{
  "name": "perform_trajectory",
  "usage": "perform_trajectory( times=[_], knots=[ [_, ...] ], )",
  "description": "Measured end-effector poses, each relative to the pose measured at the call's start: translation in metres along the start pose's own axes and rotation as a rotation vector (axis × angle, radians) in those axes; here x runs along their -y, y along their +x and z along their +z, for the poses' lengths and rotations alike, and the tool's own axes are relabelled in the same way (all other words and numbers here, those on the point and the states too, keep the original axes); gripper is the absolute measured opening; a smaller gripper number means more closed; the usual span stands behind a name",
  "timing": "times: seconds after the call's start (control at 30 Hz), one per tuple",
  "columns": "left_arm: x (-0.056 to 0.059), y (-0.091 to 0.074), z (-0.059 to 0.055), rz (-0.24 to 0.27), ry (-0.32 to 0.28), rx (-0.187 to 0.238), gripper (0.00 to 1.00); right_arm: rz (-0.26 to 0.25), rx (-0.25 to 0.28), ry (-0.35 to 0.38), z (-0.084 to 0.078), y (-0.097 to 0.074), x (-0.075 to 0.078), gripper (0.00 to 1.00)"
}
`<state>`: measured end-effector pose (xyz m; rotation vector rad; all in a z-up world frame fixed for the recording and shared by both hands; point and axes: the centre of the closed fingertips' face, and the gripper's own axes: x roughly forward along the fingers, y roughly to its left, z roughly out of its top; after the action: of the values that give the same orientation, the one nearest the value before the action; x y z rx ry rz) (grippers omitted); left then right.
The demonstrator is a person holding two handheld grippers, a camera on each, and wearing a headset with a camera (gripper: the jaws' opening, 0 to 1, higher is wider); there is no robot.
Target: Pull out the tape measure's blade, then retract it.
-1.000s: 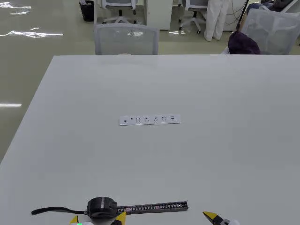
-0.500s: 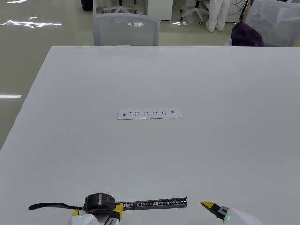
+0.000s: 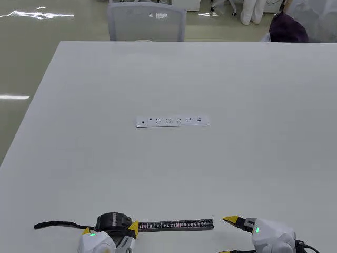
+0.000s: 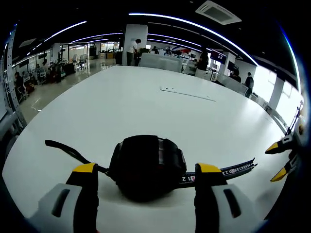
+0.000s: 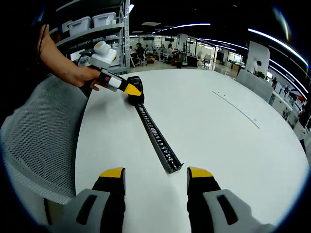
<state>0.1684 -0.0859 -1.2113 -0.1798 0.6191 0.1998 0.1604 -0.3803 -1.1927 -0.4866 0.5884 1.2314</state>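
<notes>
- Yellow-tipped left gripper [image 4: 146,168]: jaws spread wide, one on each side of the black tape measure case [image 3: 113,221]. I cannot tell whether either tip touches it.
- Right gripper [image 5: 155,172]: jaws also spread, holding nothing. The blade's end hook [image 5: 174,167] lies just ahead, between the tips.
- Blade [image 5: 156,138] is partly out and lies flat on the white workbench [image 3: 168,174], running straight from the case toward the right gripper.
- Wrist strap [image 4: 68,149] trails off the far side of the case.
- Judgement: clamp the case flanks first so it cannot skid. Then pinch the blade just behind the hook, flat side to the pads.
- Pull low and along the blade's own line, because an angled pull risks kinking it or twisting the case.
- Power strip [image 3: 172,122] lies well apart at mid-table.
</notes>
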Motion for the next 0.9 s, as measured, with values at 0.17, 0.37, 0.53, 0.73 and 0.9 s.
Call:
perform_trajectory(
  times=[0.17, 0.37, 0.53, 0.73, 0.9],
  knots=[
    [0.000, 0.001, -0.001, 0.001, 0.011, -0.002, 0.78, 0.040, -0.008, -0.035, -0.005, 0.007, 0.011, 0.44],
    [0.000, 0.002, -0.001, 0.001, 0.013, -0.002, 0.78, 0.090, -0.016, -0.059, -0.012, 0.018, 0.019, 0.39],
    [0.001, 0.002, 0.000, 0.004, 0.014, 0.001, 0.78, 0.130, -0.017, -0.073, -0.013, 0.028, 0.022, 0.35],
    [-0.001, 0.002, -0.001, 0.008, 0.018, 0.001, 0.78, 0.157, -0.014, -0.082, -0.013, 0.037, 0.026, 0.29],
    [0.000, 0.003, -0.001, 0.007, 0.024, 0.000, 0.77, 0.179, -0.023, -0.082, -0.017, 0.044, 0.028, 0.27]
  ],
)
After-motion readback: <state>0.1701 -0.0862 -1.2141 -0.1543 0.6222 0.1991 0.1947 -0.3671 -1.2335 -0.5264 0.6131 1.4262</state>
